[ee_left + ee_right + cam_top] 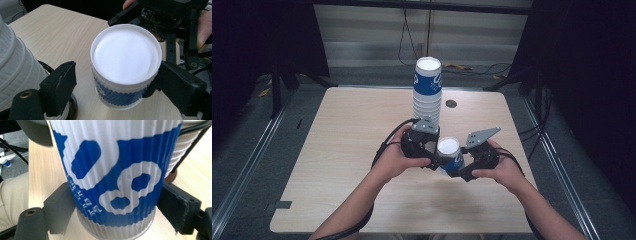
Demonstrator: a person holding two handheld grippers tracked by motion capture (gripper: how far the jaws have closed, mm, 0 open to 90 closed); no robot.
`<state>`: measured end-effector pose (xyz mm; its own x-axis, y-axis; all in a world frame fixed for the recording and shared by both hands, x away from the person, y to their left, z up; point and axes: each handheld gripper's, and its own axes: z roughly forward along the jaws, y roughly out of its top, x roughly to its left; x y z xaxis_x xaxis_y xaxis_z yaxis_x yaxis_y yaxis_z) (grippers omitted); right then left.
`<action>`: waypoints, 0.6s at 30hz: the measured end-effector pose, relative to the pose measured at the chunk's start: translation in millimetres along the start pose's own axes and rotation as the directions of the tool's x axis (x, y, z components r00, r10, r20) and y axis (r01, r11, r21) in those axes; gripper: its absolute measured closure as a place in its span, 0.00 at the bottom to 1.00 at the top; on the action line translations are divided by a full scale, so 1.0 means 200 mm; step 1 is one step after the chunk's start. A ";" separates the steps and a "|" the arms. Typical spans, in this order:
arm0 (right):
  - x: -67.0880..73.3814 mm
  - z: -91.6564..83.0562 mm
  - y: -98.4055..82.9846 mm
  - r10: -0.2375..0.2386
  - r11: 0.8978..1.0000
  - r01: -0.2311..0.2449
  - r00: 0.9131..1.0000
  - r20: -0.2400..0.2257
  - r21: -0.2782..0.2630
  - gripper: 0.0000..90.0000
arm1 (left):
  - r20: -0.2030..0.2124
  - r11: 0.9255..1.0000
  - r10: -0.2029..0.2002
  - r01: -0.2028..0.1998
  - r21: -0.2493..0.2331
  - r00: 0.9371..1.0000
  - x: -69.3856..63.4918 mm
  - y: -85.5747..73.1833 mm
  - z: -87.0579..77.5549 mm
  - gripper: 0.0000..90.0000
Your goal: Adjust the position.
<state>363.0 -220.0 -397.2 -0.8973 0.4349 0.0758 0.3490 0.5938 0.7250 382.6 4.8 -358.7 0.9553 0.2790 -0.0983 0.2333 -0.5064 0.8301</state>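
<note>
A blue-and-white ribbed paper cup [450,154] sits low over the table between my two grippers, its white round end facing up. My right gripper [460,169] is shut on it. In the right gripper view both black jaws press the sides of the cup [112,170] around my right gripper [115,207]. My left gripper [438,159] is open around the same cup [125,57]. In the left gripper view its left jaw stands clear of the cup wall and its right jaw lies against it, either side of my left gripper [117,80]. A tall stack of matching cups [427,92] stands just behind.
The light wooden table [352,140] has a small dark round hole [451,104] near its far edge. The cup stack [15,62] rises close beside my left gripper's left jaw. Cables lie on the floor beyond the table. A trouser leg [10,195] shows past the near edge.
</note>
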 end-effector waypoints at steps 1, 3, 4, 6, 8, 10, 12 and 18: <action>0.00 0.00 0.00 -0.001 1.000 0.001 1.000 -0.002 0.000 0.21 | 0.001 1.000 0.000 0.000 0.007 1.000 0.00 0.00 0.00 0.18; 0.00 0.01 0.00 -0.007 1.000 0.007 1.000 -0.008 0.003 0.21 | 0.001 1.000 -0.002 0.002 0.010 1.000 0.00 0.01 0.01 0.18; 0.01 0.02 0.01 -0.010 1.000 0.010 1.000 -0.011 0.003 0.20 | 0.004 1.000 -0.003 0.003 0.006 1.000 0.00 0.01 0.01 0.18; 0.00 0.02 0.01 -0.011 1.000 0.010 1.000 -0.015 -0.005 0.20 | 0.007 1.000 0.000 0.000 0.006 1.000 0.00 0.02 0.02 0.19; 0.00 0.02 0.01 -0.008 1.000 0.008 1.000 -0.015 -0.006 0.20 | 0.004 1.000 -0.002 0.002 0.006 1.000 0.00 0.02 0.03 0.19; 0.00 0.01 0.01 -0.012 1.000 0.012 1.000 -0.013 -0.005 0.20 | 0.011 1.000 -0.005 0.005 0.011 1.000 0.00 0.02 0.04 0.20; 0.00 0.01 0.01 -0.013 1.000 0.013 1.000 -0.012 -0.005 0.20 | 0.021 1.000 -0.006 0.006 0.010 1.000 0.00 0.02 0.04 0.22; 0.00 0.01 0.01 -0.015 1.000 0.015 1.000 -0.013 0.002 0.20 | 0.026 1.000 0.002 -0.003 0.011 1.000 -0.02 0.04 0.05 0.26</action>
<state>363.4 -217.8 -397.0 -0.9061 0.4166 0.0737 0.3357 0.6020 0.7245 383.3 -8.3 -357.5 0.9602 0.2564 -0.1107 0.2329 -0.5161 0.8243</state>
